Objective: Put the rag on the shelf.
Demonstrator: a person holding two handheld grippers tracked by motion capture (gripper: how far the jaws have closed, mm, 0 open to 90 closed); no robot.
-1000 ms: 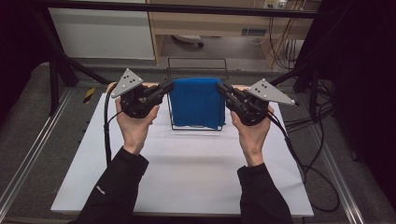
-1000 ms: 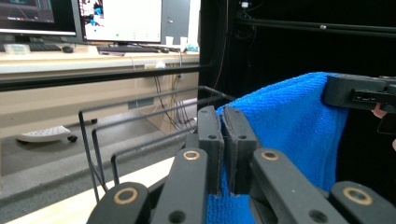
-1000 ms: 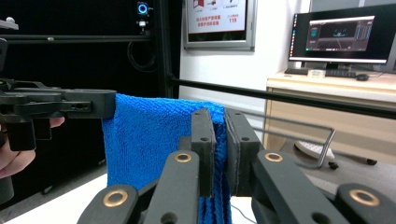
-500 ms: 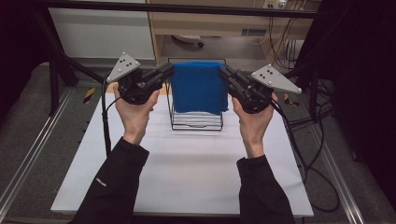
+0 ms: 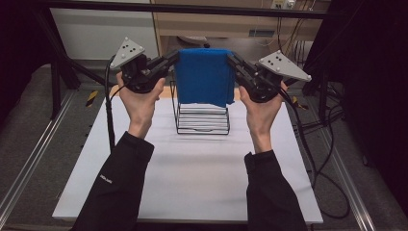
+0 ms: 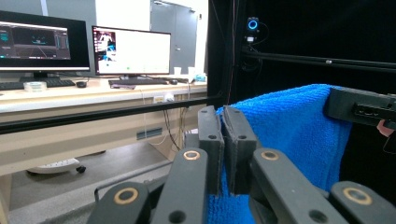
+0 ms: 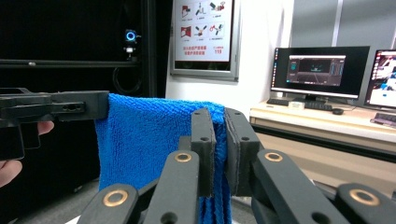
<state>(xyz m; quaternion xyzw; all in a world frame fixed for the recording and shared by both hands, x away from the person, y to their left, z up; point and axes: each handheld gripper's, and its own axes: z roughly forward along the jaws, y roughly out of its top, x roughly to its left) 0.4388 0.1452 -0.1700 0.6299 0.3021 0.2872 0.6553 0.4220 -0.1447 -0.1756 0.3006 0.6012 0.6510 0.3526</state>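
The left gripper [image 6: 223, 140] has its two jaws clenched on one upper corner of a blue towel [image 5: 204, 76], the terry cloth pinched between the pads and spilling down below them. The right gripper [image 7: 219, 144] grips the opposite upper corner the same way, jaws pressed flat on the fabric. Between the two pairs of jaws the towel's top edge runs nearly level, and the cloth hangs free as a sheet beneath it.

Just under the towel's lower hem stands a black wire rack [image 5: 202, 118], the cloth apart from its wires as far as the high view shows. The rack sits on a white tabletop [image 5: 192, 173], toward its far edge, between the person's left hand [image 5: 139, 98] and right hand [image 5: 262, 108]; dark sleeves [image 5: 118, 187] reach in from the near side.

Farther out, grey floor and metal rails [image 5: 29, 159] flank the table, and black cables [image 5: 317, 144] trail off to the right. Beyond the left jaws lie a long desk [image 6: 93, 93] with lit monitors [image 6: 130, 50] and a keyboard; beyond the right jaws, a wall poster [image 7: 201, 31], more monitors [image 7: 319, 71] and a black frame bar carrying a small ring-lit camera [image 7: 130, 36].
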